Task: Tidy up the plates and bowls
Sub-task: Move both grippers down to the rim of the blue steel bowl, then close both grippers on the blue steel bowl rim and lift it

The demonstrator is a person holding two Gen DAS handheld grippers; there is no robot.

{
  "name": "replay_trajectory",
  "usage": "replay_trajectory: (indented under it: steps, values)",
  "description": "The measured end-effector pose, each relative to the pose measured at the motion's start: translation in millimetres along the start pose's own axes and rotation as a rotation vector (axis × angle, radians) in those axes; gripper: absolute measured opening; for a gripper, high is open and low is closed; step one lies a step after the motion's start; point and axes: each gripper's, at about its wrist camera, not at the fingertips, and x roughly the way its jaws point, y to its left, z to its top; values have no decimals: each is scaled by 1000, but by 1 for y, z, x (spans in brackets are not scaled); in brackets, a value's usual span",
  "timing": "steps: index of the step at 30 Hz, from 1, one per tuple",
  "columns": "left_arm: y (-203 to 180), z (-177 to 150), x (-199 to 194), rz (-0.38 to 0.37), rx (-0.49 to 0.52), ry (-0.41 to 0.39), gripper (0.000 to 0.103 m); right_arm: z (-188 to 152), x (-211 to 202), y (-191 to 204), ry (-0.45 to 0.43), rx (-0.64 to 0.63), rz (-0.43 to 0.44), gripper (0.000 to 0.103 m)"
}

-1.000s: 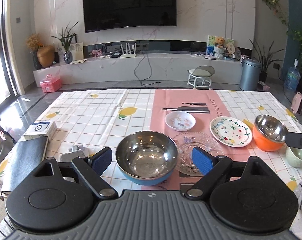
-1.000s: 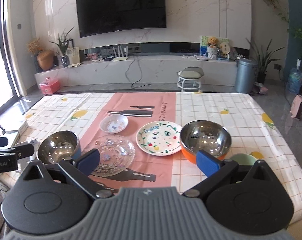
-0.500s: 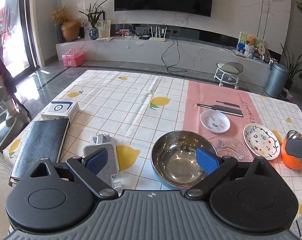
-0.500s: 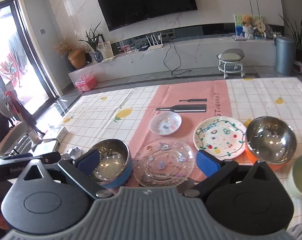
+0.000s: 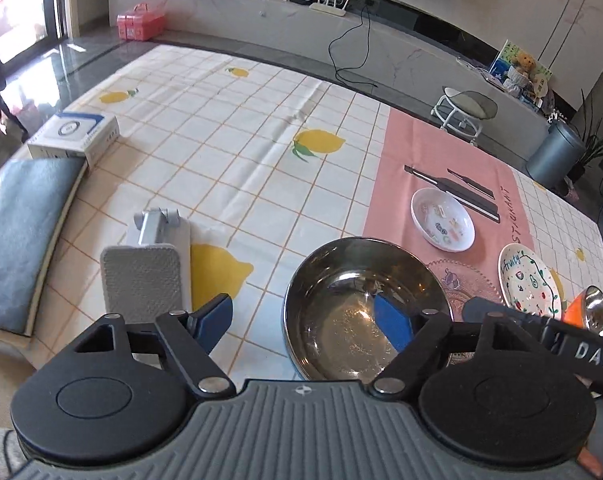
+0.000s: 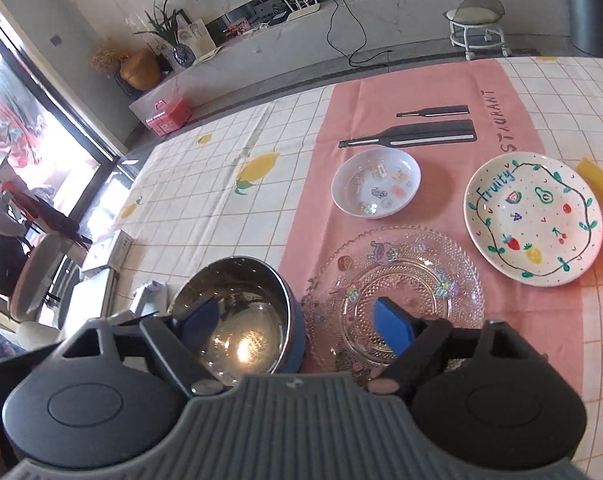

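- Far left of the table [image 5: 261, 184]: dark grey pad [image 5: 17, 236] at the edge, w/ a white box [image 5: 75, 136] just behind it.
- Next over, a grey phone stand [image 5: 145, 276] lies flat on the lemon-print cloth, just ahead of your left hand-held gripper [image 5: 305, 322].
- Your left hand-held gripper is spread wide, holding nothing: left pad over the cloth, right pad inside the steel bowl w/ blue outside [image 5: 361, 312]; can't tell if it touches the metal.
- Same bowl sits nr the table's front edge, upright, at the seam of white cloth & pink runner [image 6: 401, 96].
- Your right hand-held gripper [image 6: 297, 328] also gapes wide & empty: left pad over that bowl's rim, right pad over the clear glass plate [image 6: 397, 280].
- Glass plate lies flat on the runner, just beside the bowl.
- Behind it: small white dish [image 6: 375, 182] w/ stickers, apart from the others.
- Right of that: white "Fruity" plate [image 6: 533, 216], flat, nr the glass plate but not touching.
- Far right: orange bowl [image 5: 589, 312] w/ steel lining, partly cut off.
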Motion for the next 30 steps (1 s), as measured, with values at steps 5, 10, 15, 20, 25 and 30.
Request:
replay_trajectory:
  steps: [5, 10, 15, 20, 25, 30]
  values:
    - [11, -6, 18, -28, -57, 57, 81, -15, 24, 4, 51, -99, -39, 70]
    - [11, -8, 24, -78, -74, 72, 71, -23, 31, 13, 69, -160, -37, 68]
    - [5, -14, 29, -80, -72, 84, 57, -25, 41, 7, 98, -110, -37, 51]
    - [0, -17, 32, -47, -35, 73, 49, -26, 49, 3, 132, -54, 0, 41]
    - [-2, -18, 35, -22, -11, 62, 41, -28, 52, 9, 127, -73, 13, 41]
    - [-6, -21, 37, 42, 20, 53, 18, -30, 57, 11, 130, -91, 20, 31]
